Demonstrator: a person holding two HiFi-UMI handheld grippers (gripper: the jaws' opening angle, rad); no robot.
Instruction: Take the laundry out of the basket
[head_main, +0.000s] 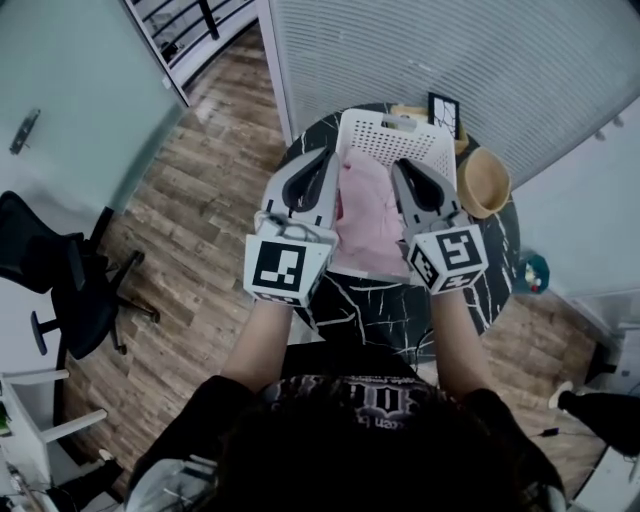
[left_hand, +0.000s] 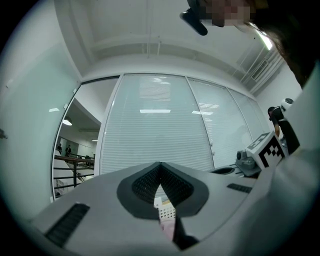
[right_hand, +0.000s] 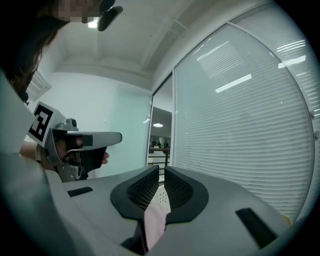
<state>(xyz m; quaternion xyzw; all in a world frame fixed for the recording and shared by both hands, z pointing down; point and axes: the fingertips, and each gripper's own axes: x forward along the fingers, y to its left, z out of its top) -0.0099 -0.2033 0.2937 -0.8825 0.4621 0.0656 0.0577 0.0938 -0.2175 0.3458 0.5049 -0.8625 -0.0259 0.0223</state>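
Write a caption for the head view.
Left gripper and right gripper grip a pink cloth by a white basket.

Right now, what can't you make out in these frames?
Head view: the basket inside is mostly covered by the pink cloth, left gripper and right gripper; more laundry can't be told.
Head view: whether the cloth hangs clear of the table; the steep downward look hides height.
Both gripper views: only a cloth sliver shows between the fingers; gripper bodies block everything below.
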